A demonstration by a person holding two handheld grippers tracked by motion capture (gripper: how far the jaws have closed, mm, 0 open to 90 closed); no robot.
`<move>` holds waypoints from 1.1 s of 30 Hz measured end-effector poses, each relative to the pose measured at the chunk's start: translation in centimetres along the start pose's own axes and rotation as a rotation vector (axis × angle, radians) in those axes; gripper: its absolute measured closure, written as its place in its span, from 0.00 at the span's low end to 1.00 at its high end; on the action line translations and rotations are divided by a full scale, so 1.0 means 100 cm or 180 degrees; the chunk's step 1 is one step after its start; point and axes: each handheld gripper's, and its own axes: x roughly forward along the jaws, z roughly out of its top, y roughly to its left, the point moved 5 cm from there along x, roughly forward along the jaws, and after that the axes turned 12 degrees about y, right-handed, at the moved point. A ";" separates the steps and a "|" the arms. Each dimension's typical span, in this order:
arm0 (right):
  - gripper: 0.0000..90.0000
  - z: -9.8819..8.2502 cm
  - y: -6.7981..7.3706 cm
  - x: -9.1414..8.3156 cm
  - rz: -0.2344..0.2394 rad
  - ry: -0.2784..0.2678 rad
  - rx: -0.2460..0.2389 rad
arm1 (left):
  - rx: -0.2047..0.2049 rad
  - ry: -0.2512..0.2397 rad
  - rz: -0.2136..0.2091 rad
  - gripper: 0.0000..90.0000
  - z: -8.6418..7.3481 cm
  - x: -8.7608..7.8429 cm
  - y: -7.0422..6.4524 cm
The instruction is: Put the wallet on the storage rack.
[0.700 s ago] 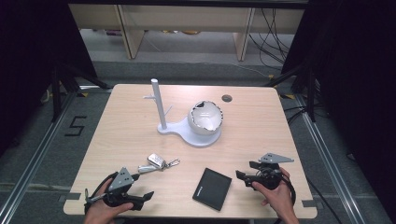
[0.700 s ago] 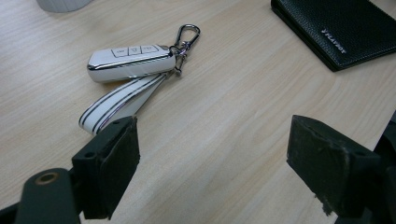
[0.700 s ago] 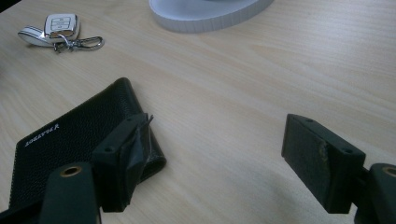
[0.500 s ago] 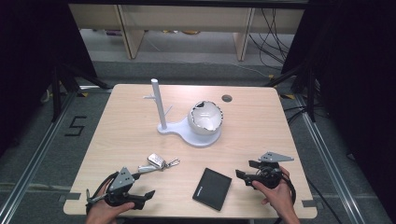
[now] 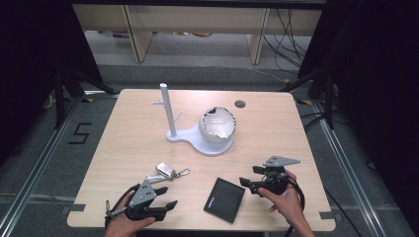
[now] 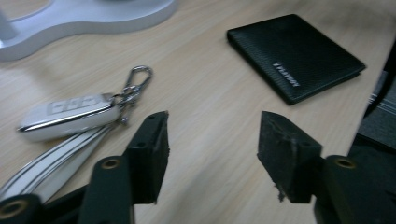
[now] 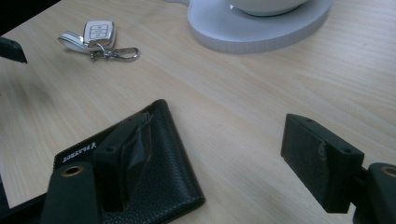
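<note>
1. Pale wooden table (image 5: 123, 163) on a grey floor, dark drapes at both sides, shelving behind.
2. On the near half: a white car key fob (image 5: 165, 170) with a silver carabiner clip (image 6: 135, 81) and a white strap, just ahead of the left gripper (image 5: 165, 197); a black leather wallet (image 5: 225, 200) lying flat between the two grippers.
3. Farther back: a white stand (image 5: 197, 140) with an upright peg post and a jagged-rimmed white bowl (image 5: 217, 124) on its base.
4. Left gripper: jaws apart, empty, aimed between fob and wallet, touching neither.
5. Right gripper (image 5: 248, 176): jaws wide apart, empty; in the right gripper view (image 7: 205, 154), one jaw over the wallet's corner, the other over bare wood.
6. Likely risks from here:
   - Wallet lying flat with little edge to catch; closing down on it likely to push it across the wood, not lift it.
   - Near edge of the table close by; a shove toward the person could tip the wallet off.
   - Fob smooth and rounded; a pinch on the loose strap or clip alone likely to leave it swinging or slipping free.
</note>
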 end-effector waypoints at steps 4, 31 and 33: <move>0.29 0.007 0.002 0.006 0.0021 0.0068 -0.0126 | 0.0160 0.0012 -0.0144 0.74 0.008 0.009 -0.013; 0.44 0.011 0.024 0.043 0.0445 0.0583 -0.0217 | 0.0556 0.0357 -0.0792 0.97 0.034 0.071 -0.077; 0.44 0.010 0.023 0.044 0.0426 0.0613 -0.0181 | 0.0541 0.0334 -0.0806 0.97 0.035 0.075 -0.077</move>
